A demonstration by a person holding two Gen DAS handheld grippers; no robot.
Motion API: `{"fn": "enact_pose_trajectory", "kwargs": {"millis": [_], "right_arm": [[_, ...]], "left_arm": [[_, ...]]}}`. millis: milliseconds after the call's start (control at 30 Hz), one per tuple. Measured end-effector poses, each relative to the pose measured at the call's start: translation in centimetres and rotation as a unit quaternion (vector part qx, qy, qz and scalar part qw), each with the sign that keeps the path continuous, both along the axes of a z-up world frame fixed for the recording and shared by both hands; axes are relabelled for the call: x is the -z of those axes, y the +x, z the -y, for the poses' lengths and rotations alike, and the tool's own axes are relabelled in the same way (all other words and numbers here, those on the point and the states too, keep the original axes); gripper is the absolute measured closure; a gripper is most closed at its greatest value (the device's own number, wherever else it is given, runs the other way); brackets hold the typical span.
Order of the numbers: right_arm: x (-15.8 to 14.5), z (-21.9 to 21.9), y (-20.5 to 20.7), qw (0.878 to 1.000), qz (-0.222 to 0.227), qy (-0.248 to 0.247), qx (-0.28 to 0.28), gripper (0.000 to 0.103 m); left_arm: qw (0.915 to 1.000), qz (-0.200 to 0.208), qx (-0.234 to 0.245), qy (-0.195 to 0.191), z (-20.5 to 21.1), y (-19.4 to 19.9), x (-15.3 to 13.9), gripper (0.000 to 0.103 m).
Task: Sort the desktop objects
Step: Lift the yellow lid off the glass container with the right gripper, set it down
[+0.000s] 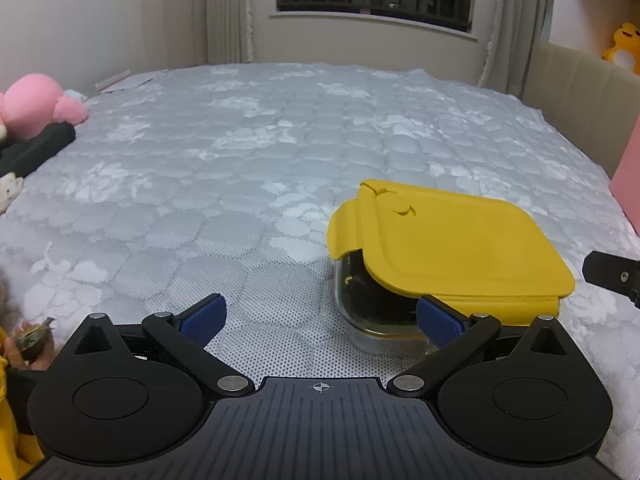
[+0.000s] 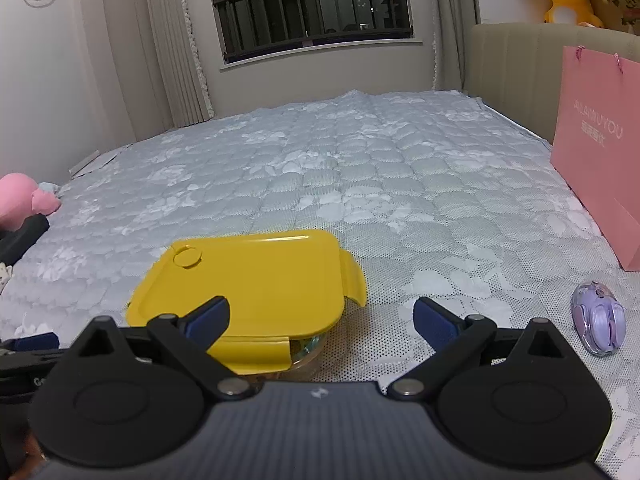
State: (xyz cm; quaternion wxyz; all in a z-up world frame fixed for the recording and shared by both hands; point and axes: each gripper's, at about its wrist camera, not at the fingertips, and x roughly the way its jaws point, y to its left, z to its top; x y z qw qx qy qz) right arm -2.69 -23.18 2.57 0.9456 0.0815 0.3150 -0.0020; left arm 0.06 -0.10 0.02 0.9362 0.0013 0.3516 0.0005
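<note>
Glass container sits on the bed cover, its yellow lid laid crooked on top, 1 corner raised; something dark lies inside, we cannot tell what. Right of the container, a purple mouse lies outside it. We hold the left gripper and right gripper near the container, both jaws spread and empty. We judge the sorting is unfinished: the mouse is out, the lid unsealed.

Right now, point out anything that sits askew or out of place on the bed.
The yellow lid sits crooked on the glass container, tilted and shifted, leaving one corner uncovered. Its side flaps hang unlatched.
</note>
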Motion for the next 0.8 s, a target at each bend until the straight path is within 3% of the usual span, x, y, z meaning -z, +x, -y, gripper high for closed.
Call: {"fn": "enact_pose_trajectory", "kwargs": {"millis": [100, 333, 533, 567, 667, 800], "right_arm": [[0.5, 0.7, 0.0, 1.0, -0.004, 0.03, -0.001, 0.004], [1.7, 2.7, -0.1, 0.994, -0.01, 0.109, 0.008, 0.004], [2.1, 3.3, 0.1, 0.992, -0.005, 0.123, 0.02, 0.005], [2.1, 3.4, 0.2, 0.992, -0.003, 0.124, 0.023, 0.007], [2.5, 3.6, 0.5, 0.991, 0.018, 0.131, 0.02, 0.026], [3.2, 3.7, 1.4, 0.992, 0.005, 0.126, 0.016, 0.028]], "left_arm": [[1.0, 0.003, 0.001, -0.004, 0.2, 0.1, -0.1, 0.0], [0.9975, -0.005, 0.0, -0.07, -1.6, 0.9, 0.0, 0.0], [0.9932, -0.021, -0.025, -0.112, -3.5, 1.8, 0.5, 0.0], [0.9927, -0.022, -0.024, -0.116, -3.7, 2.0, 0.4, 0.0], [0.9899, -0.01, -0.01, -0.141, -4.3, 2.2, 0.0, 0.0], [0.9911, 0.007, -0.008, -0.133, -4.6, 2.6, -0.4, 0.0]]}}
